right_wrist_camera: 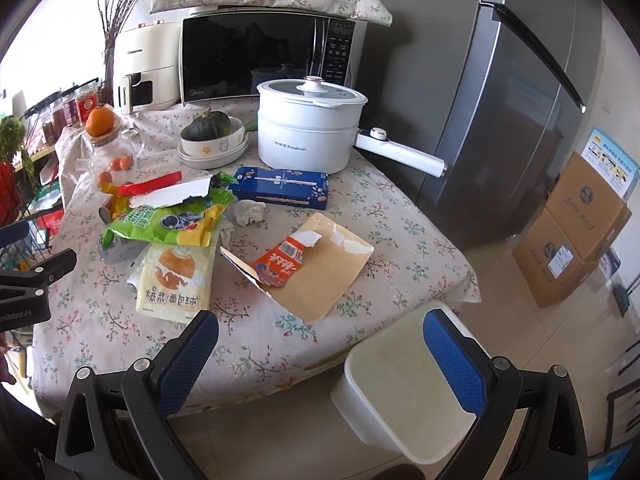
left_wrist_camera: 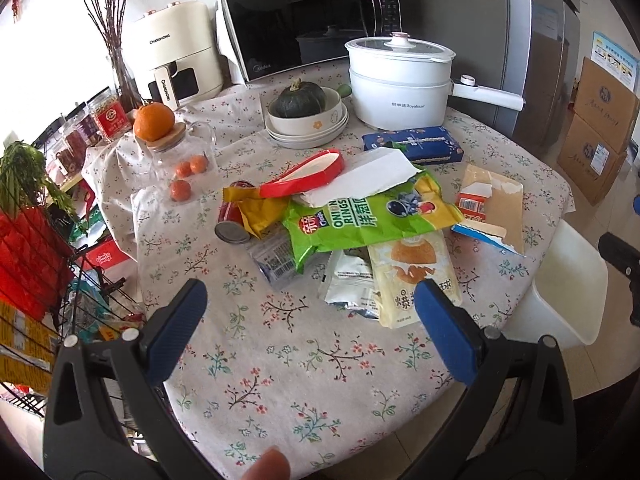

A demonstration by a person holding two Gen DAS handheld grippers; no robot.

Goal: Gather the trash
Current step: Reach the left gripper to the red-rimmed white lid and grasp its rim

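A pile of trash lies mid-table: a green onion-rings bag (left_wrist_camera: pixel 360 216) (right_wrist_camera: pixel 168 222), a cream bread-ball bag (left_wrist_camera: pixel 412 276) (right_wrist_camera: pixel 176 280), a red can (left_wrist_camera: pixel 232 220), a red wrapper (left_wrist_camera: pixel 304 176), white paper (left_wrist_camera: pixel 364 178), a torn brown envelope with a red wrapper (left_wrist_camera: pixel 492 204) (right_wrist_camera: pixel 316 268), a crumpled tissue (right_wrist_camera: pixel 250 212) and a blue box (left_wrist_camera: pixel 414 144) (right_wrist_camera: pixel 282 186). A white bin (left_wrist_camera: pixel 568 280) (right_wrist_camera: pixel 404 392) stands on the floor by the table's right edge. My left gripper (left_wrist_camera: pixel 308 316) is open and empty above the table's front. My right gripper (right_wrist_camera: pixel 320 344) is open and empty over the table edge and bin.
At the back stand a microwave (left_wrist_camera: pixel 304 20), an air fryer (left_wrist_camera: pixel 176 52), a white electric pot (left_wrist_camera: pixel 400 80) and a squash in stacked bowls (left_wrist_camera: pixel 304 116). A glass jar with oranges (left_wrist_camera: pixel 180 152) is at left. A fridge (right_wrist_camera: pixel 500 100) and cardboard boxes (right_wrist_camera: pixel 572 232) are at right.
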